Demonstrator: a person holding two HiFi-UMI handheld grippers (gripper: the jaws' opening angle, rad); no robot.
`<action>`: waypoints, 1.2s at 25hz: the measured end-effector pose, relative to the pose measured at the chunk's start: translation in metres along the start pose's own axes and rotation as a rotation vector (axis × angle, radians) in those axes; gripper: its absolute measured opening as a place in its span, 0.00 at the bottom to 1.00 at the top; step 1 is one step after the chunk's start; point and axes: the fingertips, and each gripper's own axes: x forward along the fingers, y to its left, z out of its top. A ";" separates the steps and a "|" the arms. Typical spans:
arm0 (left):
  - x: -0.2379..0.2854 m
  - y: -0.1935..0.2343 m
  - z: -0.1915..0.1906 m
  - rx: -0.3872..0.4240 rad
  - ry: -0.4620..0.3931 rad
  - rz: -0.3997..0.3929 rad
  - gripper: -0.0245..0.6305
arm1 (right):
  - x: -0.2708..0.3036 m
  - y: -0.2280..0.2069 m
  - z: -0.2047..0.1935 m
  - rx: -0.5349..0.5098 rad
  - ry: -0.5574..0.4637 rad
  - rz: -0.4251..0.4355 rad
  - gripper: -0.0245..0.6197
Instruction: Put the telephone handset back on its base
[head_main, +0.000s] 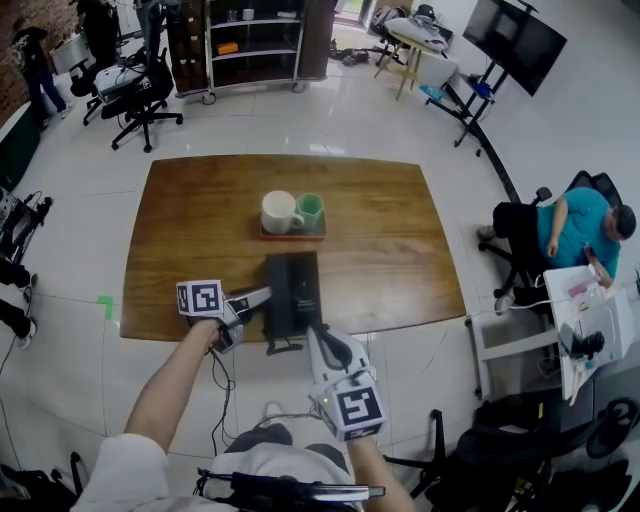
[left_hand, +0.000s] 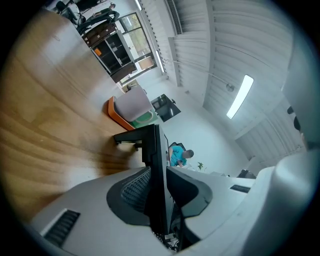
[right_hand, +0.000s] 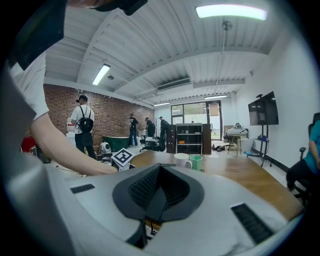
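Observation:
The black telephone (head_main: 297, 285) lies on the wooden table (head_main: 400, 240) near its front edge. My left gripper (head_main: 262, 296) reaches in from the left and meets the phone's left side. In the left gripper view the left gripper (left_hand: 159, 172) is shut on a thin black slab, which I take for the handset (left_hand: 154, 142), seen edge-on. My right gripper (head_main: 318, 332) hovers at the phone's near right corner. The right gripper (right_hand: 160, 169) has its dark pads together with nothing between them. A cord (head_main: 222, 395) hangs below the table edge.
A white mug (head_main: 280, 212) and a green mug (head_main: 310, 211) stand on an orange tray (head_main: 292, 235) just behind the phone. A seated person (head_main: 580, 230) is off to the right, with office chairs and shelves beyond the table.

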 end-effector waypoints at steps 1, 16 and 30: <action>-0.004 -0.001 0.001 0.004 -0.007 0.000 0.18 | -0.001 0.000 0.002 0.009 -0.006 -0.003 0.05; -0.046 -0.118 -0.011 0.215 -0.172 -0.160 0.08 | -0.024 0.019 0.017 -0.002 -0.065 0.026 0.05; -0.064 -0.281 -0.079 0.653 -0.236 -0.202 0.04 | -0.091 0.042 0.031 -0.075 -0.144 0.055 0.05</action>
